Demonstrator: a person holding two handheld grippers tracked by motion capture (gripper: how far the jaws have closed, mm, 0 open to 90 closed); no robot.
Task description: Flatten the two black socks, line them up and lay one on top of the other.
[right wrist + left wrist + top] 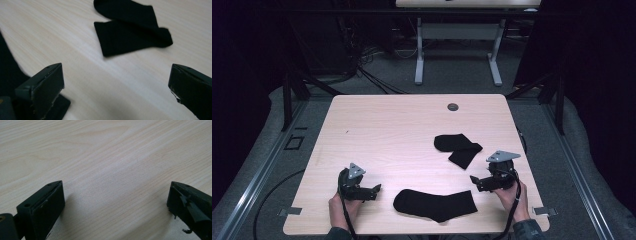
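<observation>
Cropping flat sock [10,82] behind right gripper [116,85] jaws.

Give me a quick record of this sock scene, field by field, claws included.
surface: light wood table
flat sock: black, spread out near the front edge
folded sock: black, bent over itself, farther back at right
left claw: open, over bare wood, holding nothing
right claw: open, holding nothing, between the two socks
table hole: small round cap near the far edge
</observation>
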